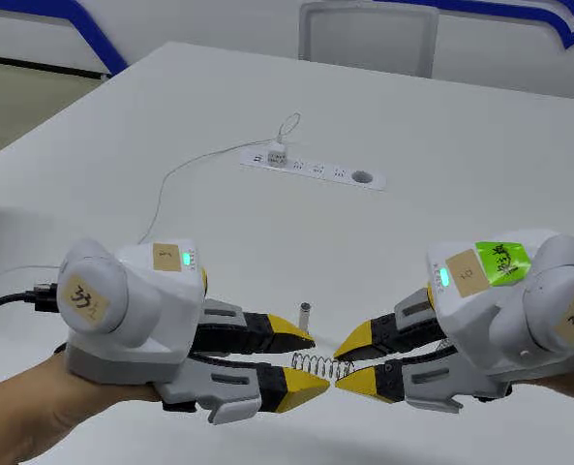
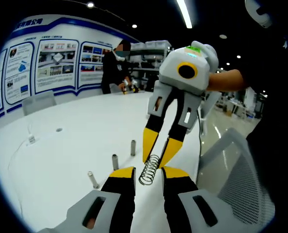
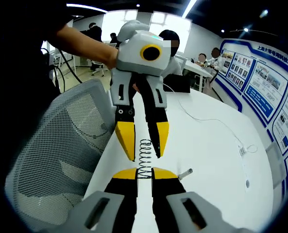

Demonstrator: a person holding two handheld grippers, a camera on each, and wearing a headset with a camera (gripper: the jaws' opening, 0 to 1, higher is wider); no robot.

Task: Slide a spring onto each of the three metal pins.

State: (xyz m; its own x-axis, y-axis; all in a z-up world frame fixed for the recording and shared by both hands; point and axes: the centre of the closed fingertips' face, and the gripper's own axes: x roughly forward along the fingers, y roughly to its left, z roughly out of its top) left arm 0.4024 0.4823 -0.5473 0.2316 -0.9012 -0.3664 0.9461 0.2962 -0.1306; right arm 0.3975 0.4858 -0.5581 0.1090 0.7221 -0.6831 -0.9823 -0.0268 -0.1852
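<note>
White table (image 1: 441,194), smooth, faint sheen. Spring (image 1: 317,366) lies level just above table, between grippers. Right gripper (image 1: 337,371) pinches 1 end of spring. Left gripper (image 1: 317,362) jaws apart, straddling other end. 3 metal pins (image 2: 115,161) upright just beside spring. Power strip (image 1: 313,168) with charger (image 1: 277,152) well beyond spring. Mesh chair (image 3: 51,160) near spring. Wall posters (image 2: 42,60), ceiling lights (image 2: 184,12), people further off.

A white power strip (image 1: 320,170) with a charger (image 1: 277,153) plugged in lies upper centre; a grey chair (image 1: 367,37) stands behind it, at the top.
</note>
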